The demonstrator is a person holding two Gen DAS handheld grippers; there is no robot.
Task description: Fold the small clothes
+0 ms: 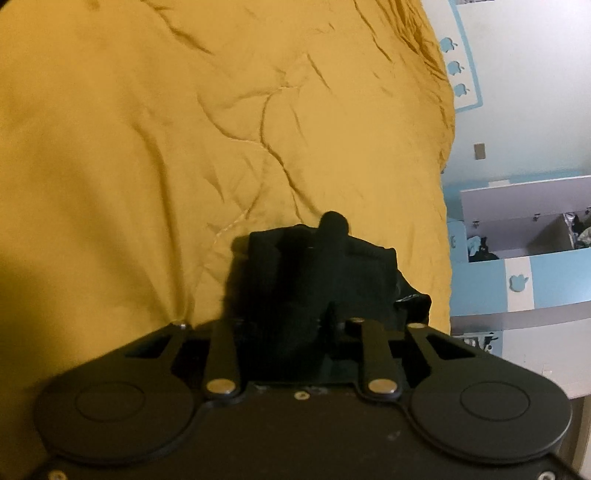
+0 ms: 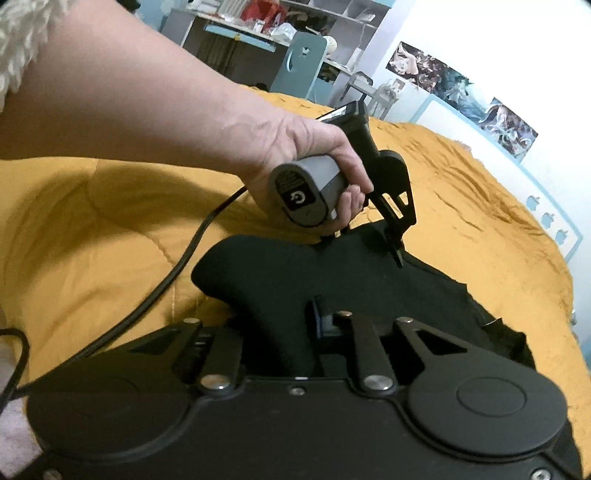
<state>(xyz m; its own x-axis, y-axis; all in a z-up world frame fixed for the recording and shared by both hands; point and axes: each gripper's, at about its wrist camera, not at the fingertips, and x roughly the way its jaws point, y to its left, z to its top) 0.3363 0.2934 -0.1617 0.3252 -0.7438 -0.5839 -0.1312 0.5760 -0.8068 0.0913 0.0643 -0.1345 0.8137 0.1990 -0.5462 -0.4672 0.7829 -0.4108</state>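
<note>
A black garment (image 2: 332, 280) lies on the yellow bedspread (image 2: 461, 192), near the bed's edge. The right gripper (image 2: 314, 325) has a fold of it bunched between its fingers. The left gripper (image 2: 397, 254), held in the person's hand (image 2: 314, 162), pinches the cloth's far edge. From the left wrist, black fingers and black fabric (image 1: 325, 266) merge, so the fingertips are hard to make out.

we see a mustard quilt (image 1: 221, 129), white wall with posters (image 2: 461, 88), blue-white open drawer (image 1: 524, 236), cluttered desk (image 2: 236, 33).
</note>
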